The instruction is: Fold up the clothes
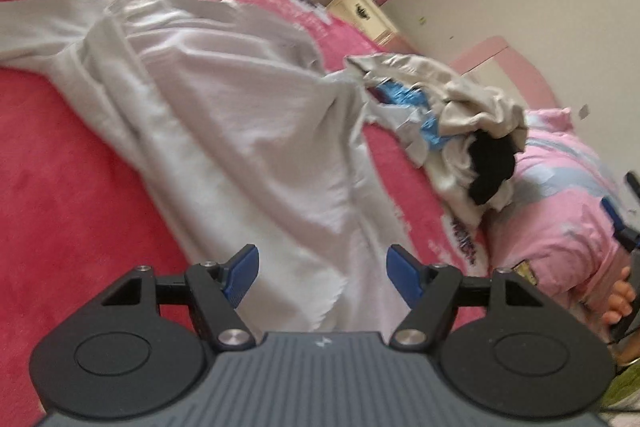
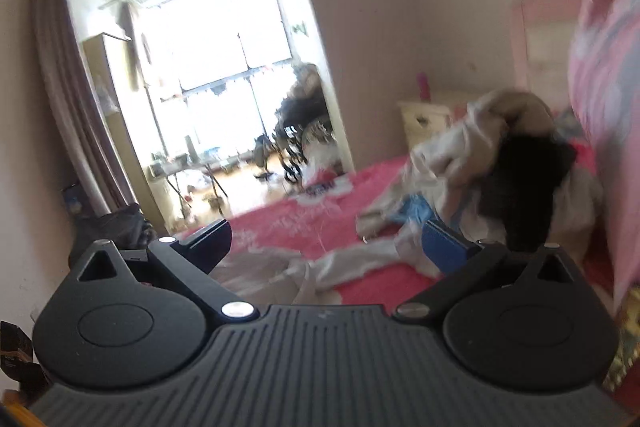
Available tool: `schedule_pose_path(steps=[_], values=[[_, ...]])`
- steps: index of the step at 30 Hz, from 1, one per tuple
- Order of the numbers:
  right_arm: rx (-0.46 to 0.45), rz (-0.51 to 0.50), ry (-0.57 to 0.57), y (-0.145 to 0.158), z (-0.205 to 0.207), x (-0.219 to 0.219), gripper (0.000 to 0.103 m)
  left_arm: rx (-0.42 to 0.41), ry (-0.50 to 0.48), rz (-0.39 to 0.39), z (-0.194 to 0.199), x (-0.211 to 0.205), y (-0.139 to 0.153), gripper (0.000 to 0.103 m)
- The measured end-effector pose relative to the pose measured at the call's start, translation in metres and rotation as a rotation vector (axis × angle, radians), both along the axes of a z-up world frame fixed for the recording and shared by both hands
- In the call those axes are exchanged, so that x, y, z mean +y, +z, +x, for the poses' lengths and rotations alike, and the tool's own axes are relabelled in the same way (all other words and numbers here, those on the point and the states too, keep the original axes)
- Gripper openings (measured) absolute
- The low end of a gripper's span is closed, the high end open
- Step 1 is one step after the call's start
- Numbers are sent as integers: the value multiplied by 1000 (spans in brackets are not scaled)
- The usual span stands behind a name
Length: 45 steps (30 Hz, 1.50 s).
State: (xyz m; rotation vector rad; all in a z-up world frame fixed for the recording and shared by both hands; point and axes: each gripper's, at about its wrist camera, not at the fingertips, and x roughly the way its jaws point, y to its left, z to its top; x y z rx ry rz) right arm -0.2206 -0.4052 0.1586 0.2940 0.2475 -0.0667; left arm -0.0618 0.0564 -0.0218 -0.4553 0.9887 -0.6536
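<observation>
Both tongs empty, spread: white garment [image 1: 224, 115] beneath left tongs [image 1: 322, 277].

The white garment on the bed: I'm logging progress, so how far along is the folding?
Done: nothing looks folded. The white garment lies spread and creased on the red bedcover. In hand: nothing; left tool and right tool are open, empty. Left: that garment and the crumpled pile.

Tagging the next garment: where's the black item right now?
Left wrist view, right of centre: the black garment sits in the crumpled clothes pile on the red bedspread, between the spread white garment and the pink quilt.
</observation>
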Motion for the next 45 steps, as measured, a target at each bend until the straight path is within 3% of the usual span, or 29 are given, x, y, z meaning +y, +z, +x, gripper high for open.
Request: schedule_pose_path(steps=[5, 7, 11, 14, 17, 20, 22, 28, 30, 32, 37, 39, 42, 45], values=[[-18, 80, 156, -25, 24, 10, 102, -27, -27, 78, -4, -14, -3, 71], [28, 82, 175, -45, 46, 20, 102, -40, -50, 110, -4, -27, -6, 71], [247, -148, 199, -105, 95, 64, 102, -92, -110, 220, -5, -61, -15, 72], [426, -322, 290, -158, 126, 104, 101, -91, -154, 266, -5, -81, -27, 71], [540, -488, 340, -201, 141, 138, 99, -63, -188, 303, -3, -95, -42, 71], [616, -599, 307, -223, 156, 131, 98, -59, -204, 336, -3, -98, -51, 71], [673, -624, 212, -231, 167, 98, 99, -51, -203, 343, -2, -94, -54, 71], [790, -408, -326, -230, 172, -44, 100, -17, -176, 328, 3, -74, -55, 71], [744, -289, -392, -221, 158, -63, 101, -11, -161, 320, 4, -65, -52, 71], [657, -176, -377, -210, 142, -63, 100, -6, -142, 312, 4, -58, -49, 71], [364, -26, -162, -165, 123, -22, 100, 26, -50, 289, -3, -24, -41, 71], [325, 97, -2, -158, 124, -1, 101, 45, 1, 277, -7, -6, -40, 71], [419, 269, 304, -170, 137, 46, 101, 77, 71, 257, -14, 17, -43, 71], [528, 258, 460, -189, 143, 100, 99, 94, 107, 242, -18, 30, -47, 71]])
